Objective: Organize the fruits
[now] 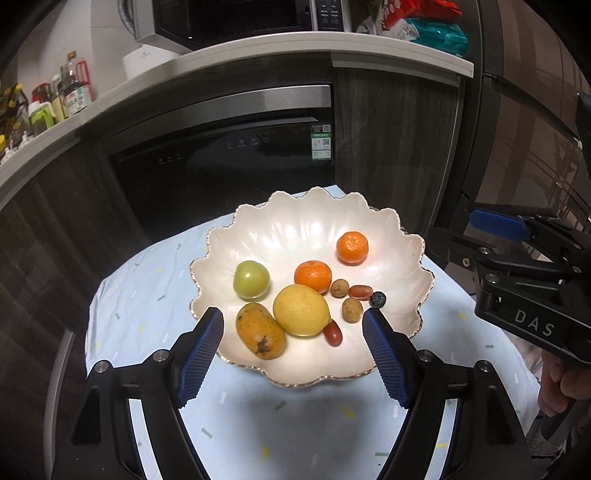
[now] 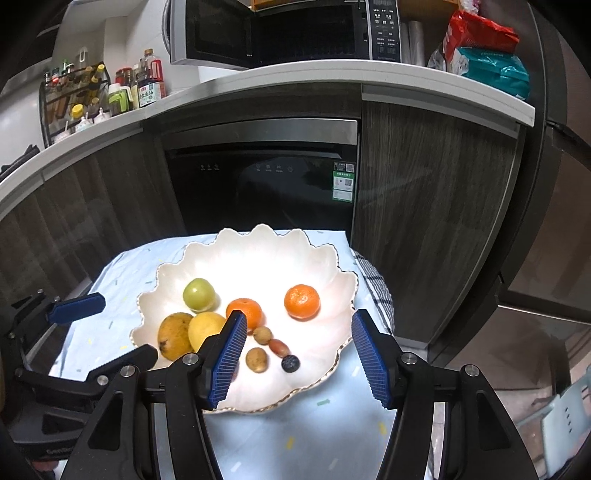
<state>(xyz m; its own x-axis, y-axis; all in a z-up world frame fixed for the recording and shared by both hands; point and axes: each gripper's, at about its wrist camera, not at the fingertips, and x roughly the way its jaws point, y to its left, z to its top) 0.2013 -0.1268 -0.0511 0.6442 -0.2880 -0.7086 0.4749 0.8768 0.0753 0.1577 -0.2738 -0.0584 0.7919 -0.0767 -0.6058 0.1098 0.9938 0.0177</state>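
Mango [image 1: 260,330] lengthwise toward bowl [image 1: 325,373] rim

Black grippers, ribbed blue fingers [image 1: 384,354], silver screws, white "DAS" lettering

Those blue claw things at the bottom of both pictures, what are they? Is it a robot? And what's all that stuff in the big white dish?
It is not a robot. A person holds a gripper in each hand, a tool with two blue fingers that squeeze. Each gripper carries a camera looking along its fingers, so one picture comes from the left gripper and the other from the right gripper. Both are open and hold nothing.

Below them a wavy-edged white bowl stands on a light blue cloth. In it lie two oranges, a green fruit, a yellow fruit, a mango, a blueberry and some small brown and red fruits. Behind is a kitchen counter with a microwave.
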